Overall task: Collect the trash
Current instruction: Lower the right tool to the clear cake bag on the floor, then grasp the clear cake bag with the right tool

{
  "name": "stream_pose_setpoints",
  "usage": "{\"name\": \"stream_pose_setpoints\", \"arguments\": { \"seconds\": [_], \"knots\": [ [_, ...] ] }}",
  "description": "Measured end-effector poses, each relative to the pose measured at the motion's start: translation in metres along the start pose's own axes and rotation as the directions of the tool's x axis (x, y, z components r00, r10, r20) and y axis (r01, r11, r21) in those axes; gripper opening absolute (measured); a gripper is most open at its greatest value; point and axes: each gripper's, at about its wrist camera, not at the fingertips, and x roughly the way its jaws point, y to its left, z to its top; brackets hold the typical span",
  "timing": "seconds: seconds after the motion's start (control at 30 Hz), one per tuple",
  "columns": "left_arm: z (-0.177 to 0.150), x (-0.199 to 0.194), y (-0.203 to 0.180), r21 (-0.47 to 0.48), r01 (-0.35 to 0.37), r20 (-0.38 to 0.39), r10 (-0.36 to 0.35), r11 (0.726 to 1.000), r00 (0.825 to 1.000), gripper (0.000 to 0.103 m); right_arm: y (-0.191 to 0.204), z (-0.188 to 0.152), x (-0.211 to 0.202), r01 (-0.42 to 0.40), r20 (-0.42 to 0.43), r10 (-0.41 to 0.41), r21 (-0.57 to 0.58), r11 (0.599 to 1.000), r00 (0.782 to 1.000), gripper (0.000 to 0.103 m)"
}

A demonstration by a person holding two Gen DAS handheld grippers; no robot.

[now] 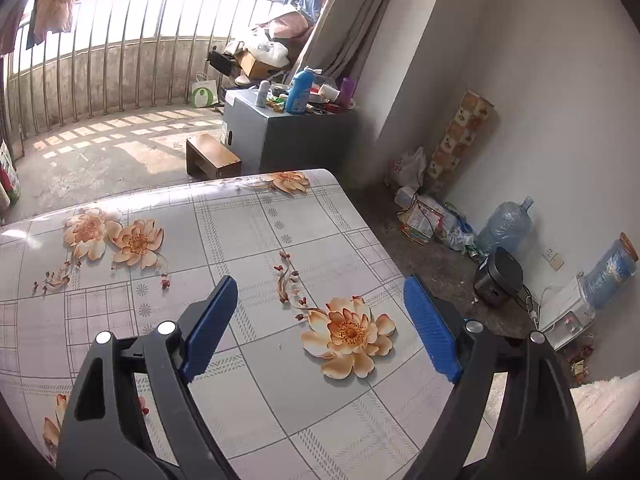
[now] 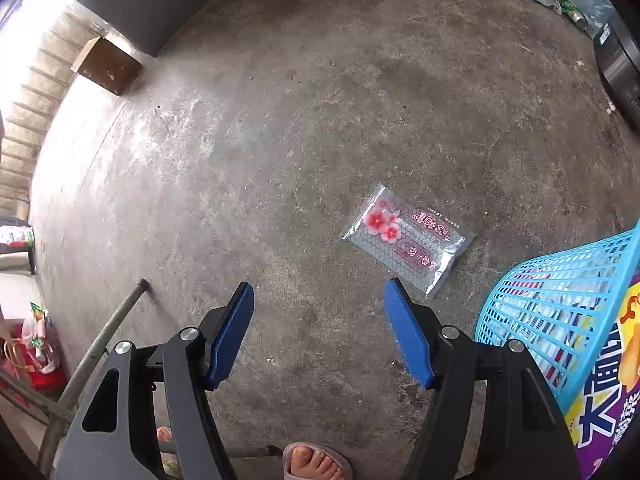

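1. Left gripper (image 1: 320, 320) held above the table (image 1: 240, 232), jaws spread wide with nothing between them; only the flowered cloth and a printed blossom under the gap
2. No trash seen on the tabletop in the left wrist view; beyond the right jaw and well apart from it, a heap of loose bags and wrappers (image 1: 432, 220) on the floor by the wall, next to a large water bottle (image 1: 506, 222)
3. Right gripper (image 2: 320, 320) pointed down at the concrete floor (image 2: 240, 160), jaws likewise fully apart and holding nothing
4. Bare floor directly between the right gripper's jaws; a table leg (image 2: 100, 344) out past the left jaw, a sandalled foot (image 2: 316, 462) below the gap
5. Clear plastic wrapper (image 2: 406, 238) with pink flowers lying flat on the floor, just ahead of the right jaw's tip and off to its right, not yet between the jaws
6. Blue mesh basket (image 2: 560, 312) tipped beside the right jaw, near the wrapper, a purple snack bag (image 2: 600, 400) already inside
7. Step in hand, judged: approach to the wrapper, no grasp begun
8. Next move likely calls for: shifting right and forward to centre the wrapper, dropping low, pinching a raised edge since it lies flat and looks slippery, then carrying it into the basket
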Motion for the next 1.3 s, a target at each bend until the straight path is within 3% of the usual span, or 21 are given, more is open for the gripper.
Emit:
{"name": "stream_pose_setpoints", "arguments": {
  "seconds": [0.17, 0.27, 0.43, 0.47, 0.63, 0.83, 0.9, 0.93, 1.1, 1.3],
  "knots": [
    [0.010, 0.004, 0.037, -0.076, -0.060, -0.018, 0.059, 0.995, 0.998, 0.081, -0.026, 0.032, 0.088, 0.042, -0.124, -0.022, 0.161, 0.986, 0.992, 0.066],
    [0.012, 0.004, 0.053, -0.102, -0.098, -0.021, 0.096, 0.990, 0.995, 0.081, -0.038, 0.042, 0.121, 0.093, -0.153, -0.065, 0.184, 0.979, 0.986, 0.066],
    [0.013, 0.008, 0.066, -0.093, -0.161, -0.036, 0.158, 0.983, 0.987, 0.081, -0.045, 0.051, 0.148, 0.109, -0.163, -0.075, 0.212, 0.971, 0.984, 0.066],
    [0.012, 0.010, 0.069, -0.093, -0.168, -0.040, 0.165, 0.981, 0.986, 0.081, -0.045, 0.053, 0.151, 0.120, -0.164, -0.086, 0.208, 0.971, 0.983, 0.070],
    [0.008, 0.019, 0.081, -0.133, -0.170, -0.063, 0.163, 0.976, 0.985, 0.081, -0.032, 0.056, 0.154, 0.159, -0.137, -0.137, 0.162, 0.974, 0.981, 0.072],
    [0.004, 0.023, 0.090, -0.157, -0.160, -0.067, 0.151, 0.975, 0.986, 0.081, -0.033, 0.042, 0.148, 0.164, -0.133, -0.141, 0.180, 0.970, 0.981, 0.051],
    [0.002, 0.023, 0.091, -0.159, -0.158, -0.069, 0.149, 0.974, 0.986, 0.081, -0.037, 0.040, 0.147, 0.143, -0.137, -0.116, 0.199, 0.970, 0.984, 0.023],
    [0.001, 0.023, 0.091, -0.161, -0.159, -0.068, 0.149, 0.974, 0.986, 0.081, -0.038, 0.040, 0.147, 0.125, -0.143, -0.096, 0.216, 0.968, 0.985, 0.018],
    [-0.001, 0.018, 0.093, -0.178, -0.153, -0.059, 0.145, 0.972, 0.988, 0.081, -0.060, 0.036, 0.134, 0.099, -0.141, -0.062, 0.277, 0.956, 0.988, 0.007],
    [-0.002, 0.008, 0.092, -0.183, -0.141, -0.038, 0.137, 0.973, 0.990, 0.081, -0.068, 0.036, 0.096, 0.027, -0.068, -0.008, 0.294, 0.955, 0.998, 0.004]
  ]
}}
